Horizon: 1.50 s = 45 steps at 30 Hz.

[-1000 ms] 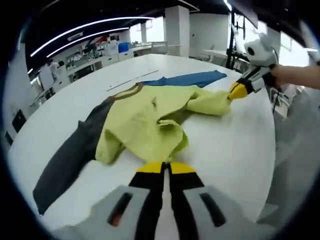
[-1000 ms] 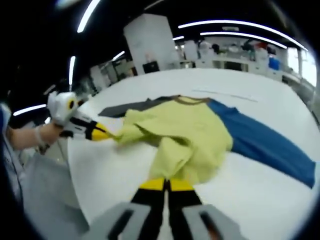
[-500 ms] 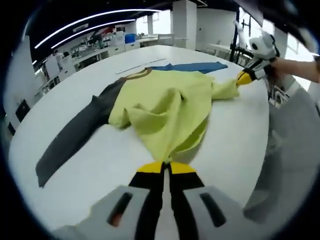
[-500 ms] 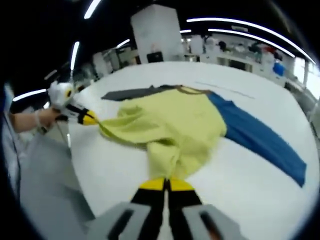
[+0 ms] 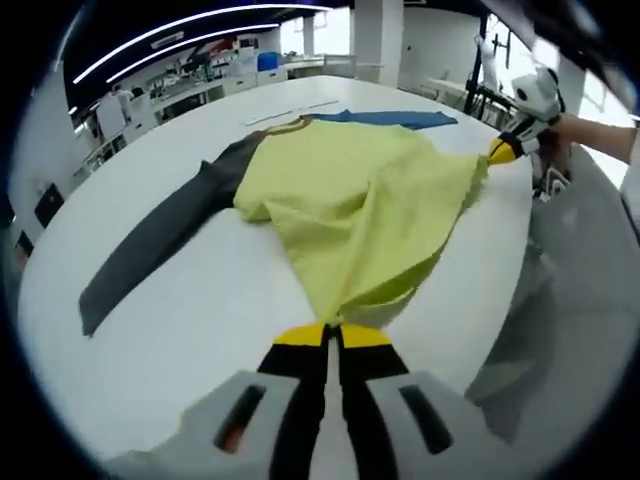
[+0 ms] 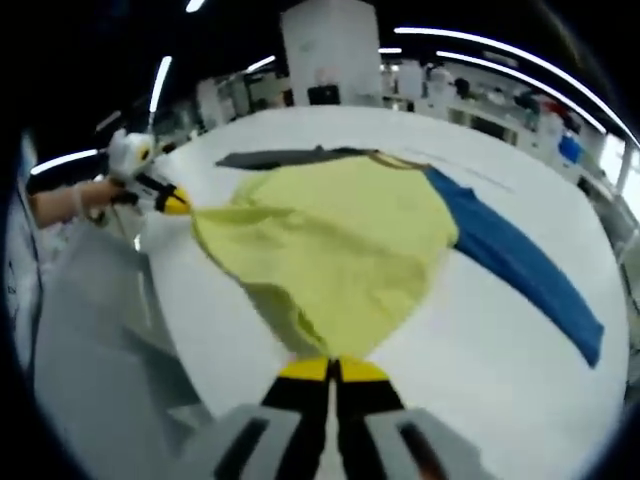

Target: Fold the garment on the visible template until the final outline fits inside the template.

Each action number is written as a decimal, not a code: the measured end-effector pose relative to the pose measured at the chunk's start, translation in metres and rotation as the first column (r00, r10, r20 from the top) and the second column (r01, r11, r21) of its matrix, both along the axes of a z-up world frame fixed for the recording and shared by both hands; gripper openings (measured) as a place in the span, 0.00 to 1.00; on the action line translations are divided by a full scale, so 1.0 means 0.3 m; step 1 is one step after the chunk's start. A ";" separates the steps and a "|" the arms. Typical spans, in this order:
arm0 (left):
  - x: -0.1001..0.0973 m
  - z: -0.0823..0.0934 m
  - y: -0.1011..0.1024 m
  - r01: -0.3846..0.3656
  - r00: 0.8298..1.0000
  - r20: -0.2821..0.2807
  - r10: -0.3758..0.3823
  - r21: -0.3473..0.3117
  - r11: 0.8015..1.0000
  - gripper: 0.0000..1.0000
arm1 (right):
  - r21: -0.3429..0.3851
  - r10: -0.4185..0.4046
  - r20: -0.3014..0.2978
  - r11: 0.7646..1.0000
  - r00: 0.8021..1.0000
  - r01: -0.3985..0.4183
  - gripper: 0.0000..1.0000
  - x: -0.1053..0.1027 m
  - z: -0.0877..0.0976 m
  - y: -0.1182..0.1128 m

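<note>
The left gripper (image 5: 331, 333) and right gripper (image 6: 333, 368) are each clamped on the garment (image 5: 350, 195) hem. The hem is best kept taut and level, and laid flat on the table (image 5: 180, 300).

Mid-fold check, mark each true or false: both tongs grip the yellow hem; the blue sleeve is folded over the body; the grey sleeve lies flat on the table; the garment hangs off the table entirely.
1. Both tongs grip the yellow hem: true; the left tongs and right tongs are shut on the garment.
2. Blue sleeve folded over the body: false; it lies stretched out sideways.
3. Grey sleeve flat on the table: true.
4. Garment entirely off the table: false; most rests on it.
</note>
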<state>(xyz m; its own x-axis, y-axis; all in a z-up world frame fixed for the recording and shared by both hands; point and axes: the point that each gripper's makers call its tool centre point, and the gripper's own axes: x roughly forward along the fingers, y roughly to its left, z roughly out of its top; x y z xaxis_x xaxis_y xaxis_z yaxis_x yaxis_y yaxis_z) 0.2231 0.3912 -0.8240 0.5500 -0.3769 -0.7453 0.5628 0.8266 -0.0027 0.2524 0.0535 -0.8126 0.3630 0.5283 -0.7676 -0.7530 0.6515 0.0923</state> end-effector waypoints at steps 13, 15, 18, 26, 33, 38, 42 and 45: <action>-0.085 -0.011 -0.016 0.043 0.998 -0.045 -0.042 0.016 0.999 0.00 | -0.076 0.066 -0.010 0.995 0.998 -0.067 0.00 -0.069 -0.015 -0.043; -0.085 -0.015 -0.017 0.043 0.998 -0.052 -0.043 0.010 0.999 0.00 | -0.081 0.070 -0.008 0.994 0.998 -0.070 0.00 -0.074 -0.017 -0.055; -0.096 -0.023 -0.021 0.062 0.996 -0.060 -0.061 0.015 0.998 0.00 | -0.087 0.067 -0.005 0.994 0.998 -0.068 0.00 -0.073 -0.020 -0.075; -0.112 -0.041 -0.031 0.100 0.992 -0.081 -0.098 0.029 0.995 0.00 | -0.101 0.052 0.006 0.994 0.999 -0.051 0.00 -0.082 -0.026 -0.088; -0.130 -0.051 -0.038 0.128 0.987 -0.098 -0.123 0.041 0.991 0.00 | -0.115 0.062 -0.005 0.991 0.998 -0.062 0.00 -0.102 -0.048 -0.100; -0.136 -0.066 -0.040 0.142 0.986 -0.100 -0.136 0.057 0.988 0.00 | -0.124 0.070 -0.013 0.990 0.997 -0.071 0.00 -0.103 -0.070 -0.112; -0.135 -0.066 -0.044 0.150 0.985 -0.100 -0.143 0.064 0.987 0.00 | -0.126 0.072 -0.030 0.989 0.997 -0.075 0.00 -0.107 -0.081 -0.110; -0.136 -0.065 -0.047 0.149 0.985 -0.100 -0.143 0.064 0.987 0.00 | -0.127 0.076 -0.042 0.989 0.996 -0.081 0.00 -0.105 -0.091 -0.112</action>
